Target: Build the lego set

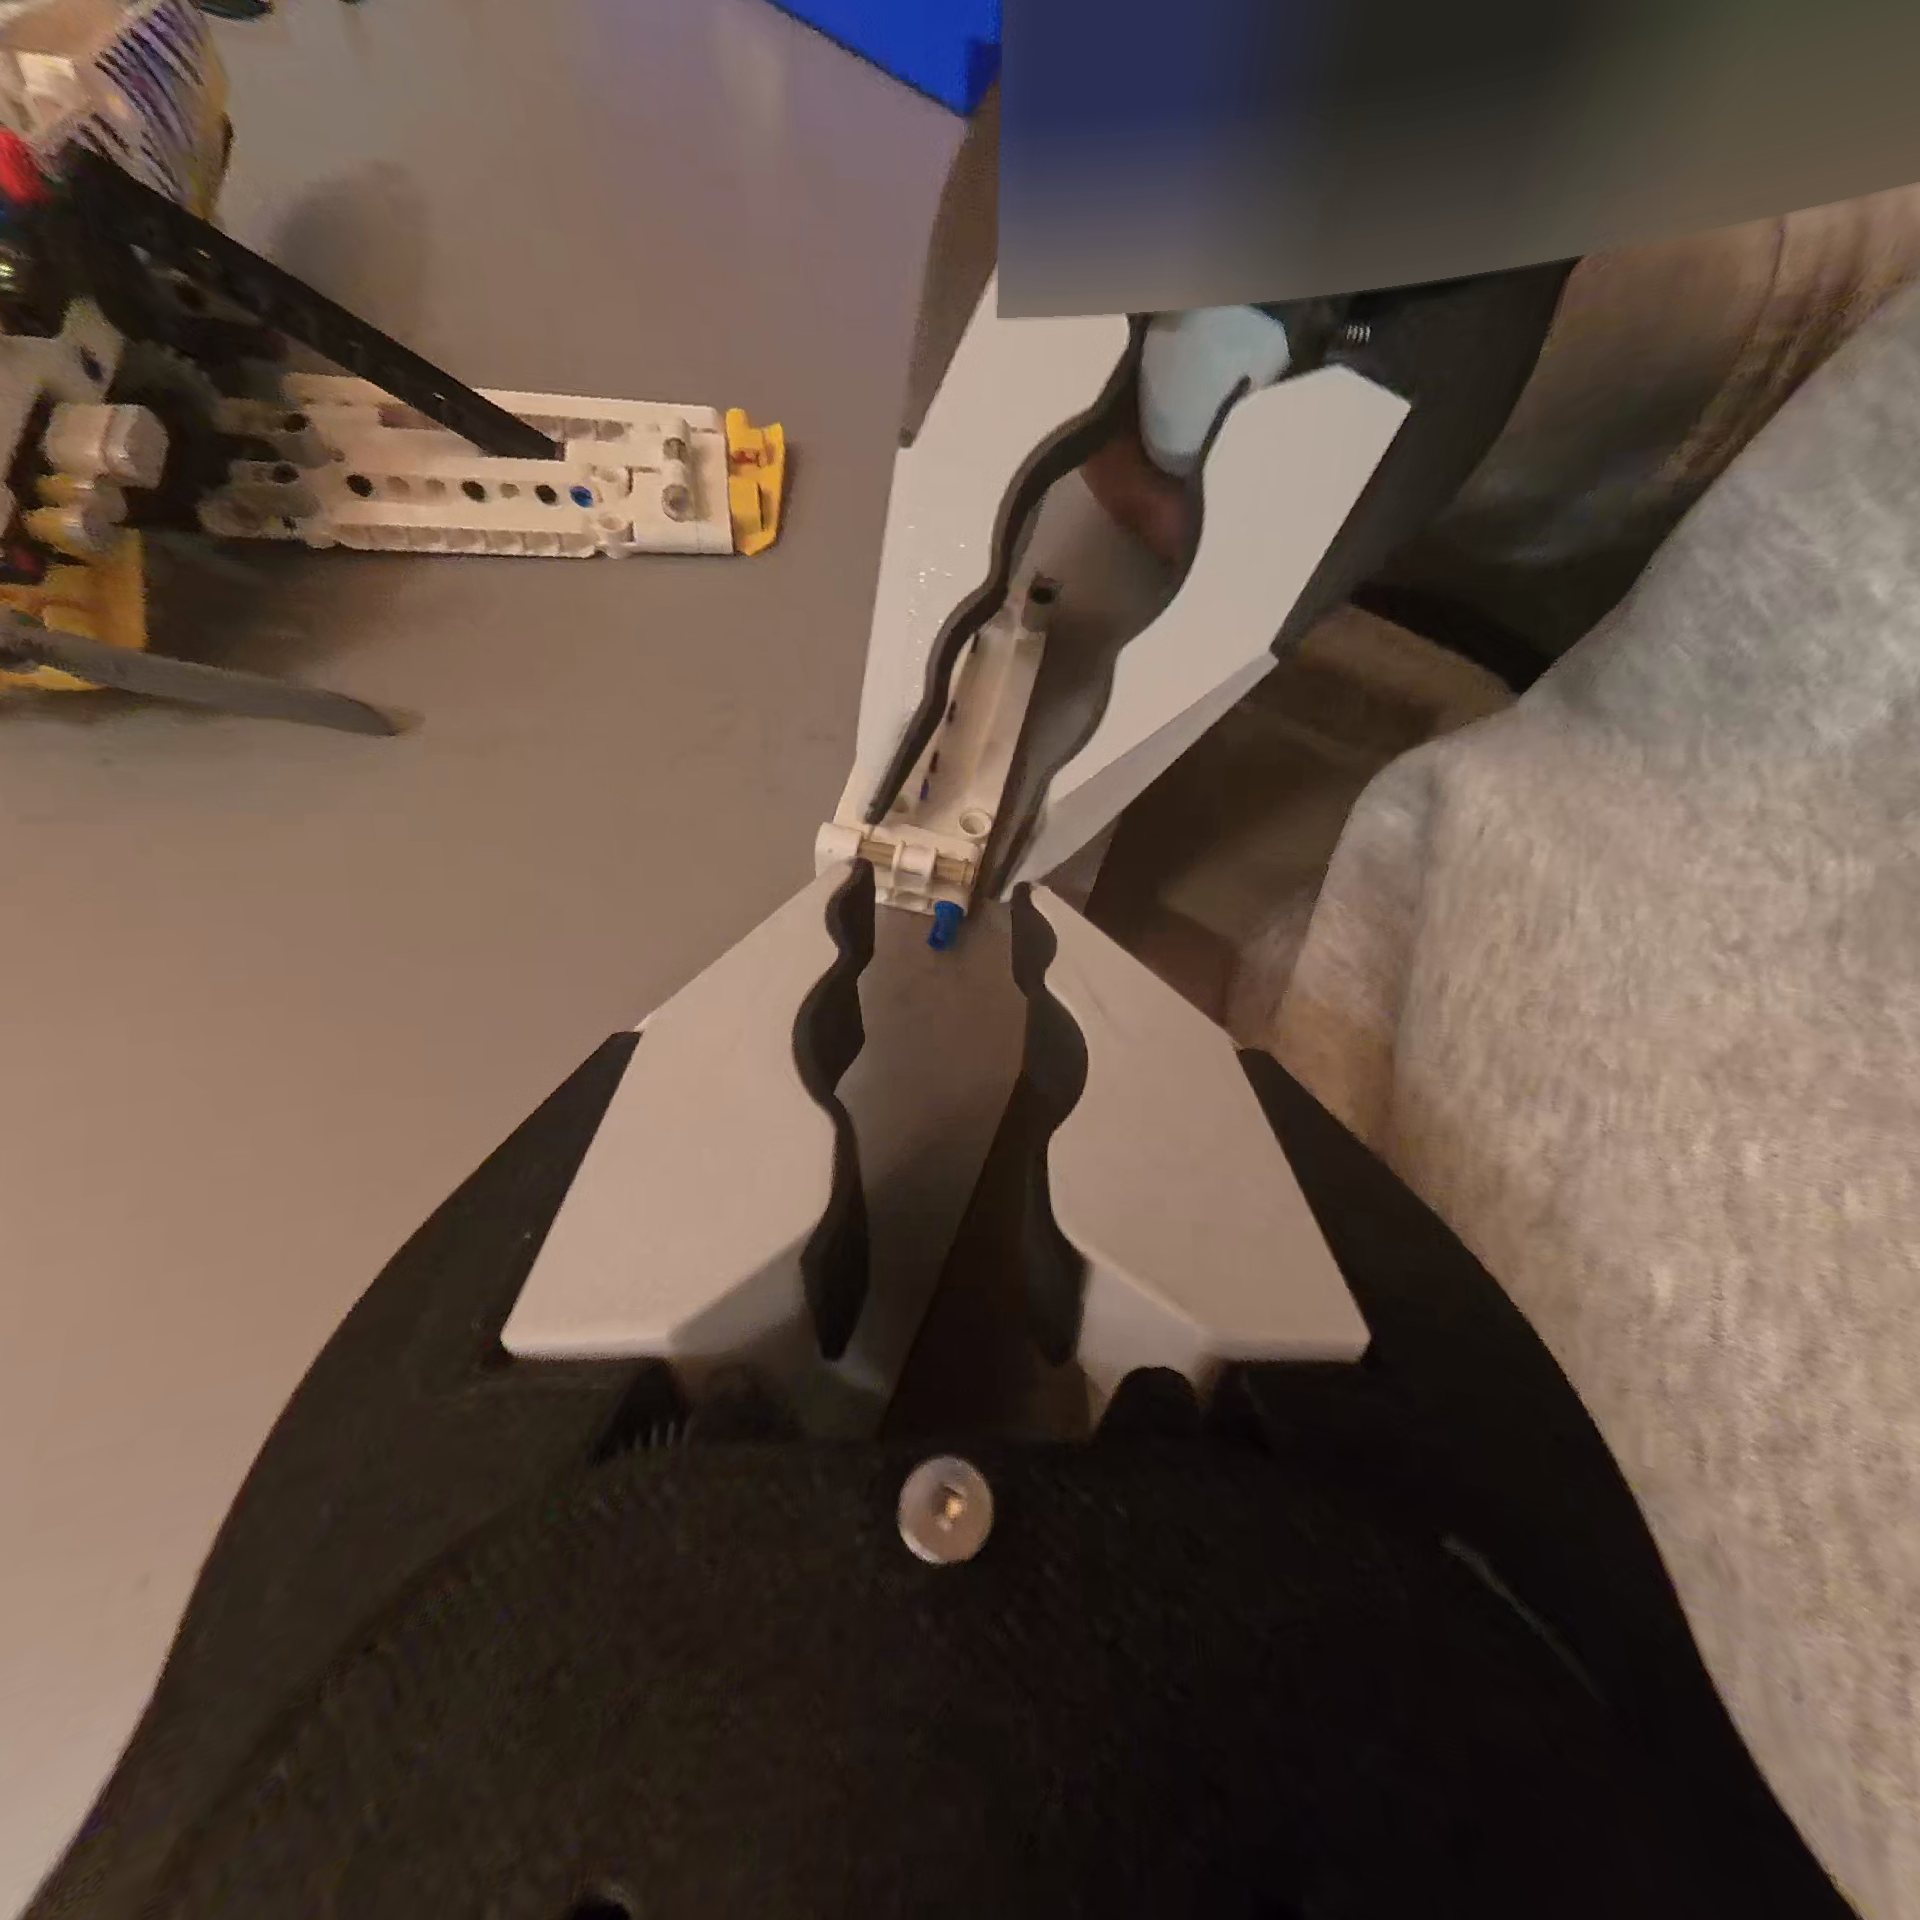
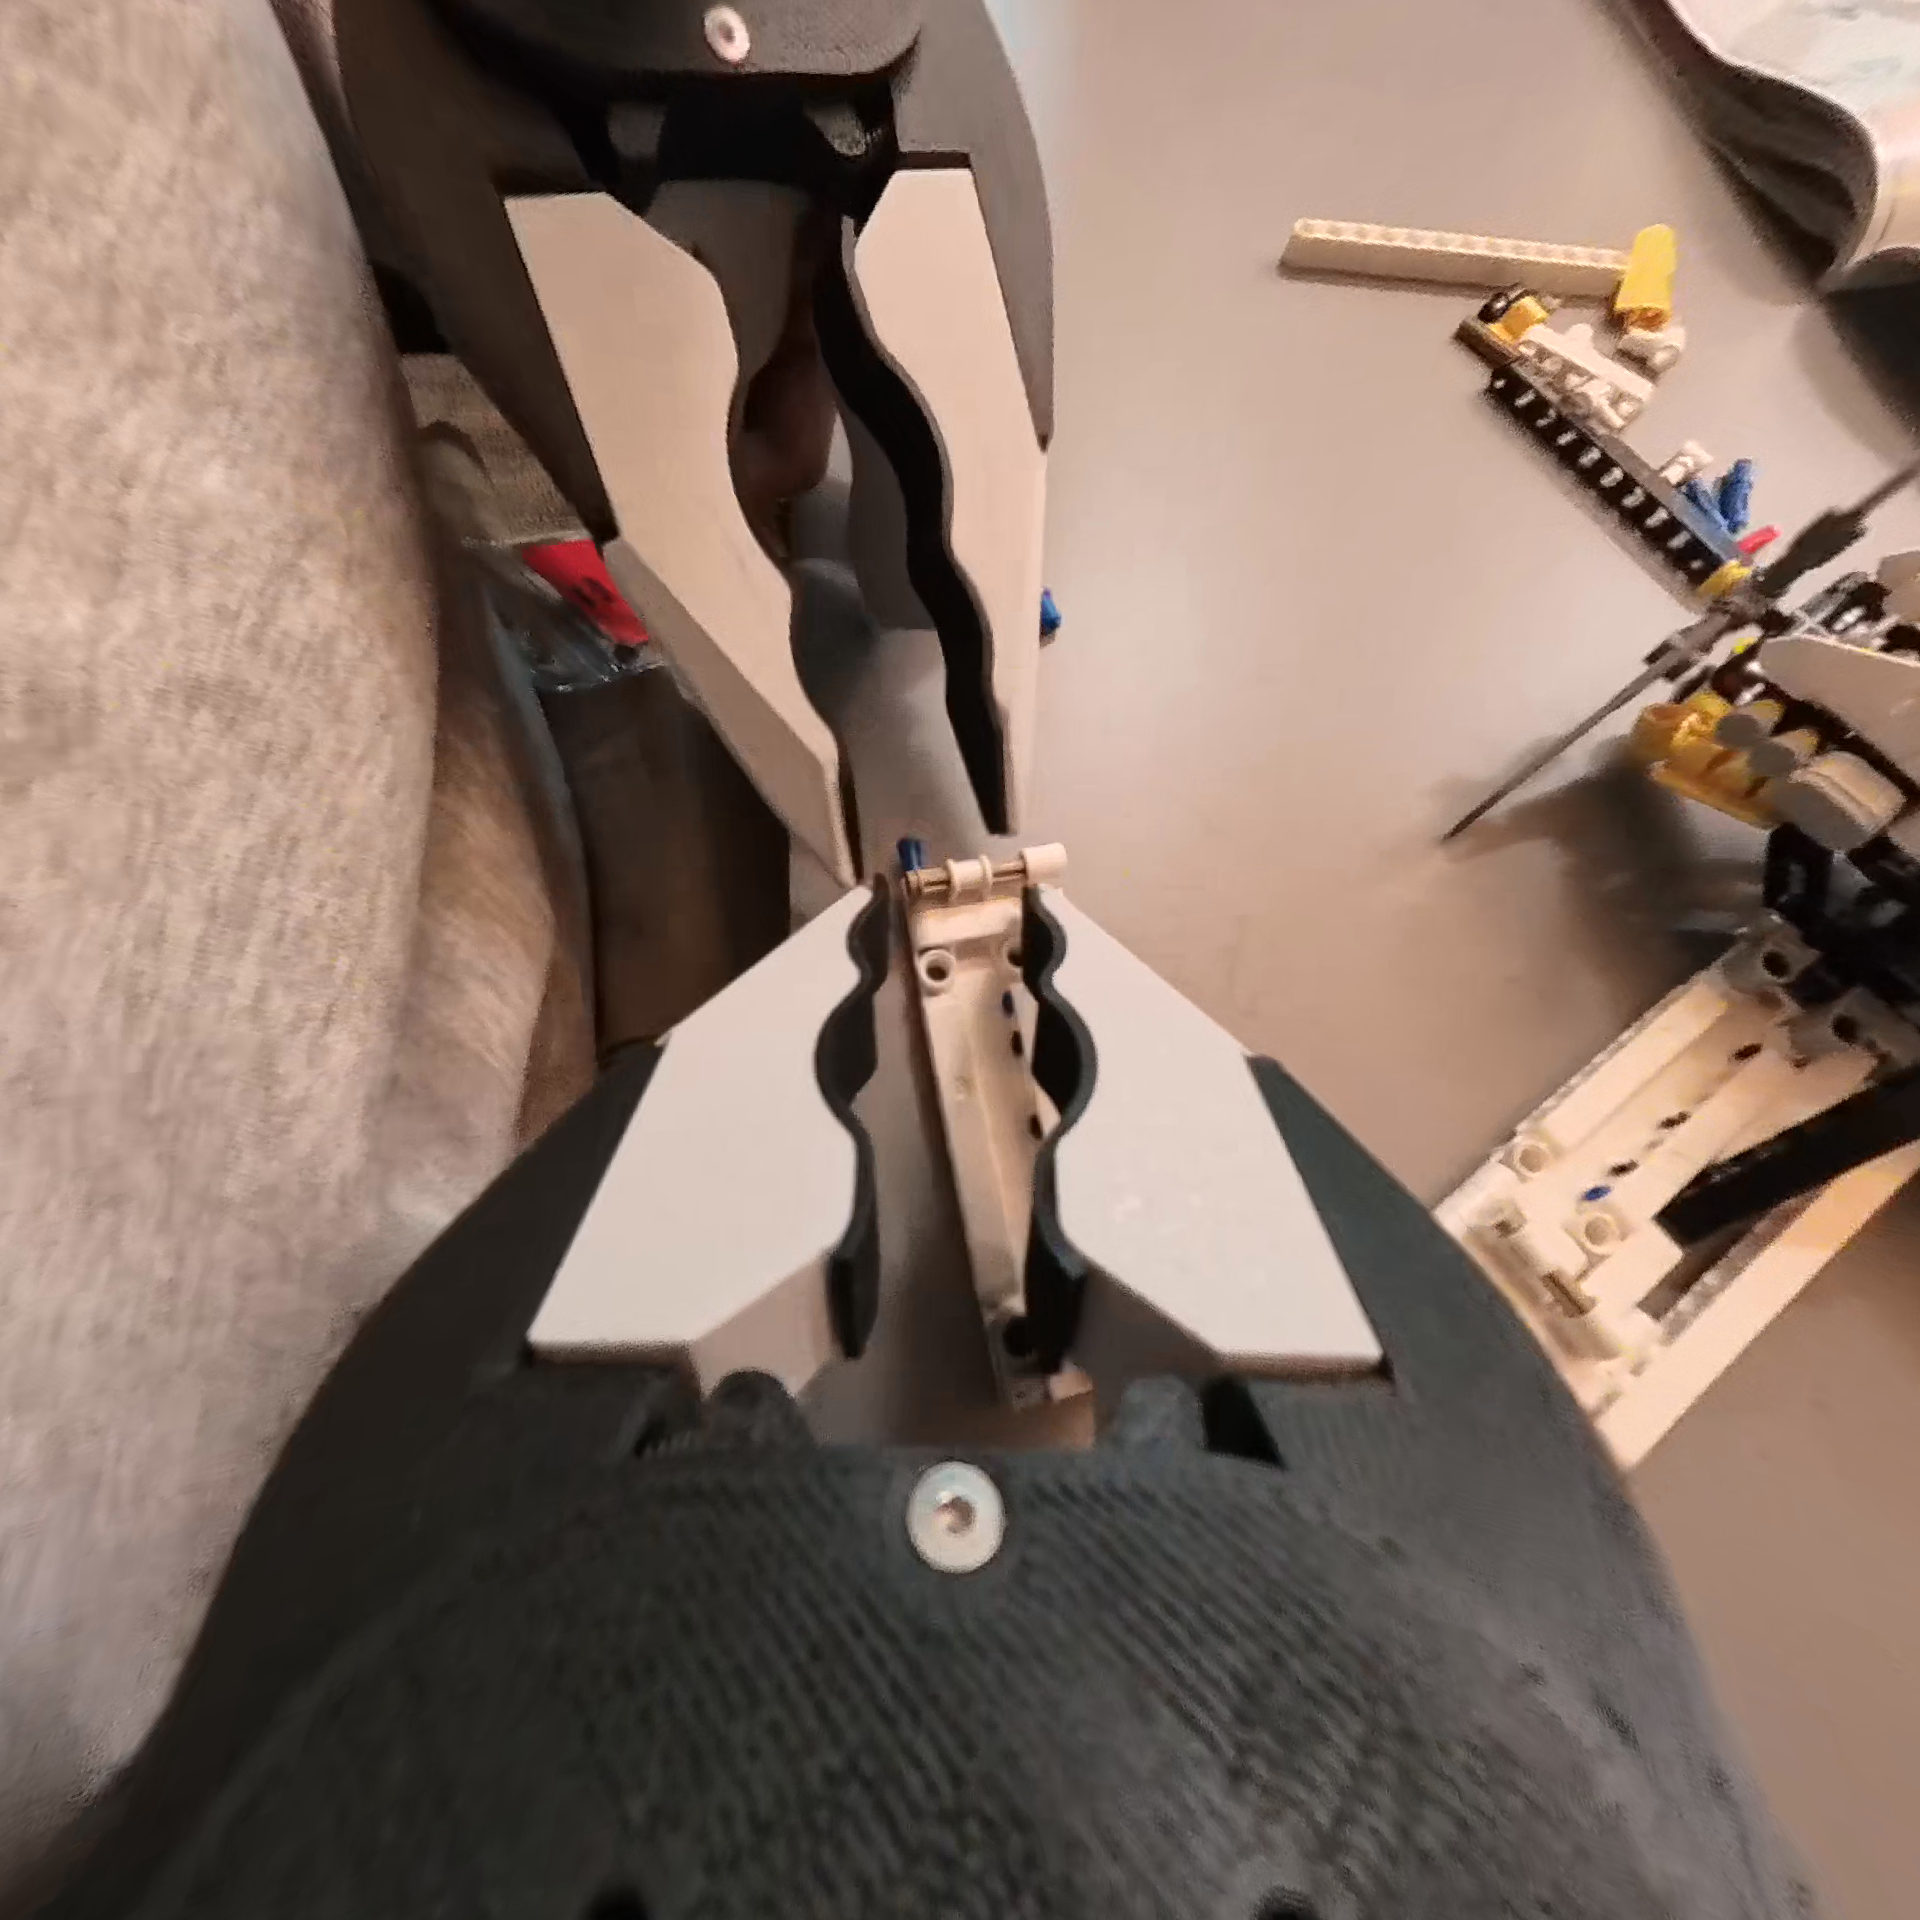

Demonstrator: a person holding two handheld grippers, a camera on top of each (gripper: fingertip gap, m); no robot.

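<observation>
My right gripper [image 2: 956,909] is shut on a long white lego panel [image 2: 977,1091] and holds it in the air above the grey table. At the panel's front end are a tan axle with white connectors [image 2: 987,871] and a small blue pin [image 2: 912,854]. My left gripper [image 1: 940,894] faces it tip to tip, its jaws apart on either side of the blue pin [image 1: 943,923] without clamping it. The panel [image 1: 992,707] and the right gripper [image 1: 935,842] also show in the left wrist view, and the left gripper [image 2: 925,842] shows in the right wrist view.
A part-built white, yellow and black lego model [image 1: 468,478] with black rotor blades lies on the table [image 1: 416,987]; it also shows in the right wrist view [image 2: 1662,1143]. Loose beams and pins [image 2: 1558,343] lie farther off. A person's grey sleeve [image 1: 1662,935] is close beside both grippers.
</observation>
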